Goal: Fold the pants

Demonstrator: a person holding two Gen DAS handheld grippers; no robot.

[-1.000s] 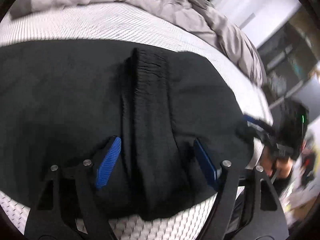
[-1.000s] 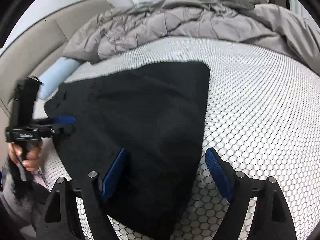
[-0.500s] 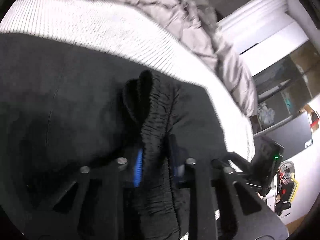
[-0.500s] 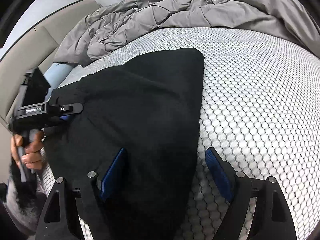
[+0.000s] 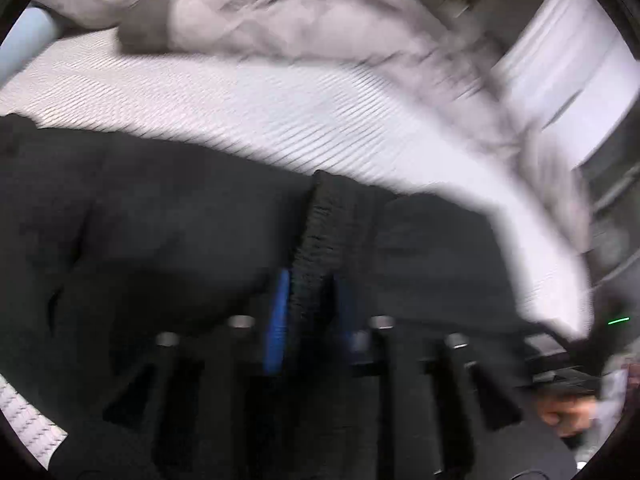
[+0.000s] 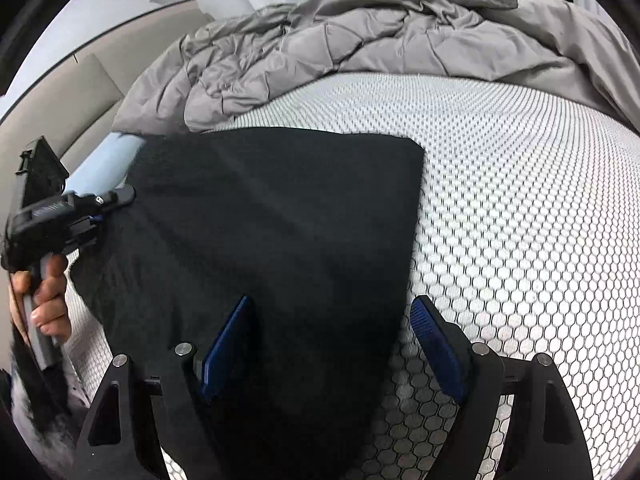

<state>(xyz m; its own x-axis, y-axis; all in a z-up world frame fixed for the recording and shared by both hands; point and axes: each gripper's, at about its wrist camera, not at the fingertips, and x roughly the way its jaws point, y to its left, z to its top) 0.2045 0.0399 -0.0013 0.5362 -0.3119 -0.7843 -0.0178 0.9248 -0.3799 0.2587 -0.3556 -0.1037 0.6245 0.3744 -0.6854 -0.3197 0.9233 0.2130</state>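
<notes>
Black pants (image 6: 280, 220) lie spread on the white mesh mattress (image 6: 520, 200). In the blurred left wrist view their gathered waistband (image 5: 324, 232) rises as a ridge between the blue pads of my left gripper (image 5: 310, 312). Those jaws are opening, with the fabric still pinched between them. From the right wrist view the left gripper (image 6: 116, 200) sits at the pants' far left edge, held by a hand (image 6: 48, 292). My right gripper (image 6: 332, 344) stands open, low over the pants' near right edge. One of its pads is over cloth, the other over mattress.
A rumpled grey duvet (image 6: 360, 40) is heaped along the far side of the bed. A light blue pillow (image 6: 104, 164) lies beyond the pants at the left. Bare mattress stretches to the right of the pants. Shelves and a white wall show past the bed.
My left gripper went from wide open to closed on the waistband, then swung sideways with it. The right gripper slid a little along the pants' edge, still open.
</notes>
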